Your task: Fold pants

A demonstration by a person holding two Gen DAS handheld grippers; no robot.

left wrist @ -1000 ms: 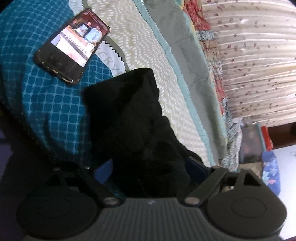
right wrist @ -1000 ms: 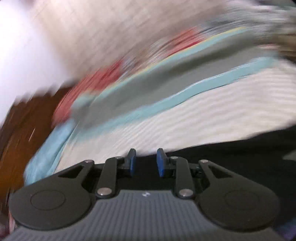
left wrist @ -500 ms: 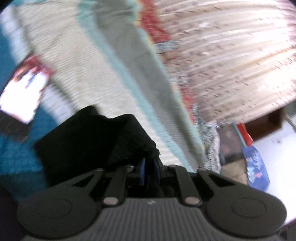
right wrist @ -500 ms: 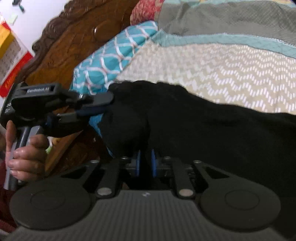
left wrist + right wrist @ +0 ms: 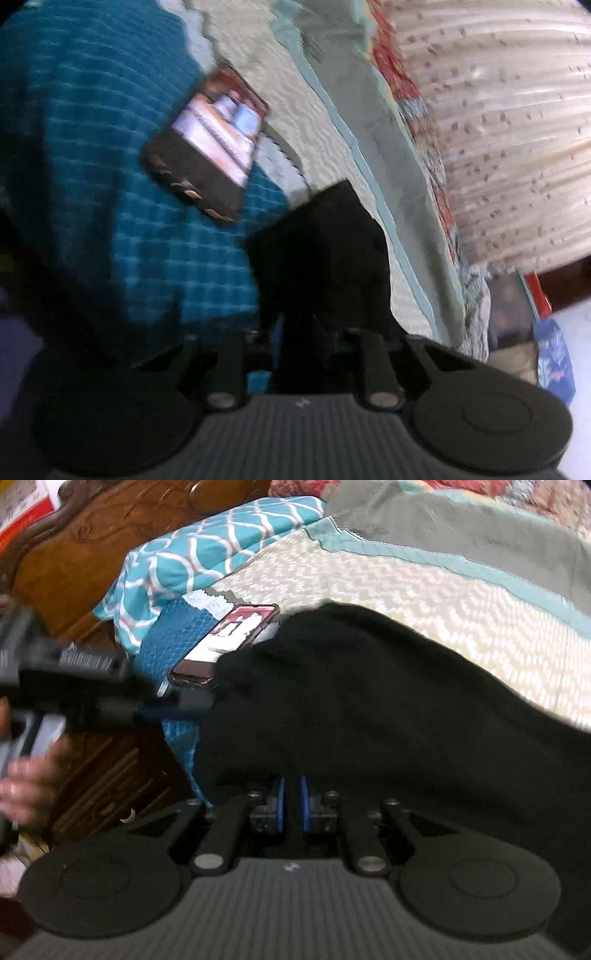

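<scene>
Now left gripper (image 5: 301, 332) and right gripper (image 5: 291, 805) each pinch the black pants (image 5: 369, 709)

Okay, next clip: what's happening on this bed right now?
A person is folding black pants on a patterned bedspread, with a hand-held gripper in each hand. The right hand-held gripper is pinched shut on dark fabric. The left hand-held gripper has fabric between its fingers, and its jaws have just been opening a little. A phone with a lit screen lies beside the pants.
</scene>
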